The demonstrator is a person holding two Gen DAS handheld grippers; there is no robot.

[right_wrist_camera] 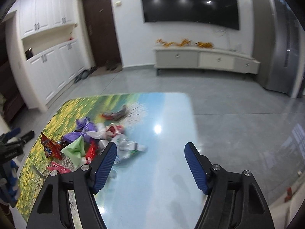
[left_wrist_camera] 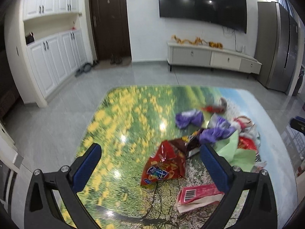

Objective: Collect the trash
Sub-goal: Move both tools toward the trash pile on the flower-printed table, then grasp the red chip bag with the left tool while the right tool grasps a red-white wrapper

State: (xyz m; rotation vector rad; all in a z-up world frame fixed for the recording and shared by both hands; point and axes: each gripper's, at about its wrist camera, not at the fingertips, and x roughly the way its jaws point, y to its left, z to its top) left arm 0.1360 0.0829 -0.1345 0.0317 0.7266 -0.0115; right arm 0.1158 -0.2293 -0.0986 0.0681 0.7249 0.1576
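Trash lies in a loose heap on a table [left_wrist_camera: 122, 126] printed with a flower-meadow picture. In the left wrist view my left gripper [left_wrist_camera: 150, 150] is open above the table, with a red snack bag [left_wrist_camera: 165, 164] between its fingers. A pink wrapper with a barcode [left_wrist_camera: 196, 192] lies near its right finger. Purple wrappers [left_wrist_camera: 188, 118], green paper [left_wrist_camera: 238, 152] and red packets [left_wrist_camera: 247, 143] lie beyond. In the right wrist view my right gripper [right_wrist_camera: 150, 148] is open and empty over the blue part of the table [right_wrist_camera: 164, 171]. The heap [right_wrist_camera: 91, 141] is to its left, with clear plastic [right_wrist_camera: 129, 147] by its left finger.
Grey tiled floor [left_wrist_camera: 133, 76] surrounds the table. A dark door [left_wrist_camera: 110, 22], white cabinets [left_wrist_camera: 51, 57], a wall TV [left_wrist_camera: 202, 3], a low TV console [left_wrist_camera: 211, 55] and a grey fridge [left_wrist_camera: 280, 43] stand at the far walls. My left gripper shows at the right wrist view's left edge [right_wrist_camera: 11, 147].
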